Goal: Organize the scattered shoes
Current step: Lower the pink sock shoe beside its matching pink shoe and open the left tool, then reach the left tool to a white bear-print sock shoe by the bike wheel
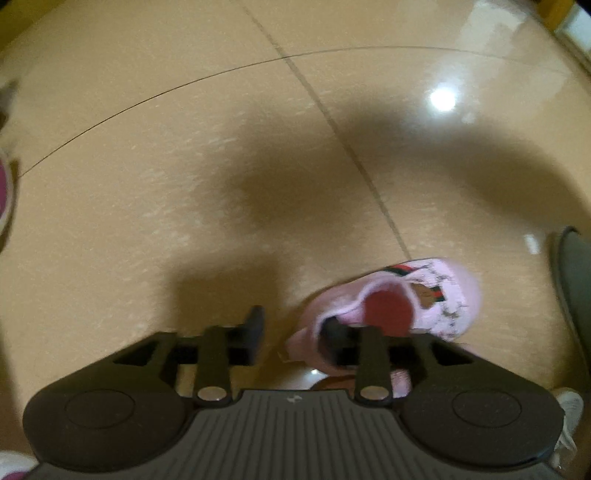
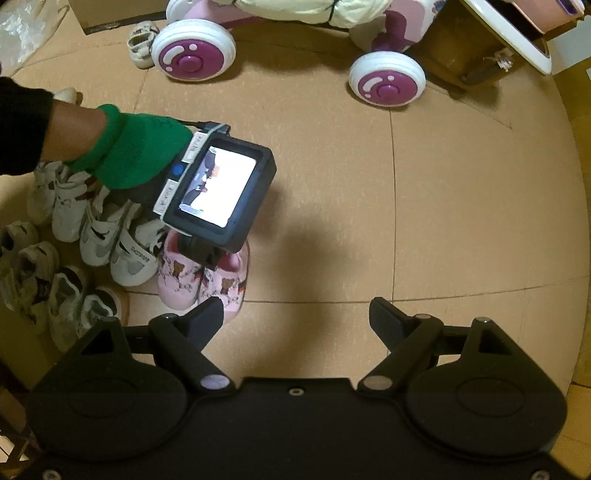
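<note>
In the left wrist view my left gripper (image 1: 293, 328) is open just above the floor. Its right finger (image 1: 334, 332) sits inside the heel opening of a pink shoe (image 1: 447, 291) with bear prints and a red insole; the heel wall lies between the fingers. In the right wrist view two pink bear shoes (image 2: 221, 284) stand side by side at the end of a row of white sneakers (image 2: 99, 232), with the left gripper's body (image 2: 221, 188) over them. My right gripper (image 2: 295, 321) is open and empty above bare floor.
A pink ride-on toy car with purple wheels (image 2: 194, 51) stands at the back, with a white shoe (image 2: 142, 44) beside its wheel. More white sneakers (image 2: 44, 280) lie at the left. A cardboard box (image 2: 107, 14) sits at the back left. A dark object (image 1: 576, 280) is at the right edge.
</note>
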### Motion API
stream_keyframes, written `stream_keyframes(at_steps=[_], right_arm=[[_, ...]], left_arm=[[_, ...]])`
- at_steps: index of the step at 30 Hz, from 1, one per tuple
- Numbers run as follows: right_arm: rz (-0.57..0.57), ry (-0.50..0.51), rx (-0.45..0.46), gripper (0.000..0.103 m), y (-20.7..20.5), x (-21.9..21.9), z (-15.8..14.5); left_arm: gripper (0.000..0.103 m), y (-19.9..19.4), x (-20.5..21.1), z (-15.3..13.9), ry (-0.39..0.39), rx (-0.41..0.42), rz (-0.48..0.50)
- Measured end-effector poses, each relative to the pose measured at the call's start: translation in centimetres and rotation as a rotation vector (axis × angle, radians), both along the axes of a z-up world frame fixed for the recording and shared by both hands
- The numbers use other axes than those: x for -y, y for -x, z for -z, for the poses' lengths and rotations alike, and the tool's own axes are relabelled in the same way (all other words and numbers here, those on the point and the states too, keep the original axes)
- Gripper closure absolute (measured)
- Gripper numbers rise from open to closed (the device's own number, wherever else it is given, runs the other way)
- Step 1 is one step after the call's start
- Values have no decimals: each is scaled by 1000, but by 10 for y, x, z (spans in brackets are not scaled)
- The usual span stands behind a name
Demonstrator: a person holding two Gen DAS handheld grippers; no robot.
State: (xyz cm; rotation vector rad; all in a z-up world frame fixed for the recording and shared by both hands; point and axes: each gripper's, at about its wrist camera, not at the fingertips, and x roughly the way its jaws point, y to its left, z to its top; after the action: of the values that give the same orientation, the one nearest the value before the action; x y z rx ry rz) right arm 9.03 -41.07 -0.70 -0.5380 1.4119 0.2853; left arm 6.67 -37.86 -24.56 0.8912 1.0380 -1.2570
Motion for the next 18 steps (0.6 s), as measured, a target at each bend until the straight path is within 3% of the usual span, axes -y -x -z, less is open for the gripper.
stream_keyframes(at_steps=[4, 8, 18], right_arm=[[19, -15, 70, 16, -14, -11, -10], [46, -107, 145, 16, -29, -30, -25], [-51, -135, 220, 16, -42, -99, -43]], left_arm=[[49, -10, -28, -25, 42, -22, -65], [49, -27, -71, -50, 87, -45, -188], [49, -81, -259, -91, 122, -60, -548]])
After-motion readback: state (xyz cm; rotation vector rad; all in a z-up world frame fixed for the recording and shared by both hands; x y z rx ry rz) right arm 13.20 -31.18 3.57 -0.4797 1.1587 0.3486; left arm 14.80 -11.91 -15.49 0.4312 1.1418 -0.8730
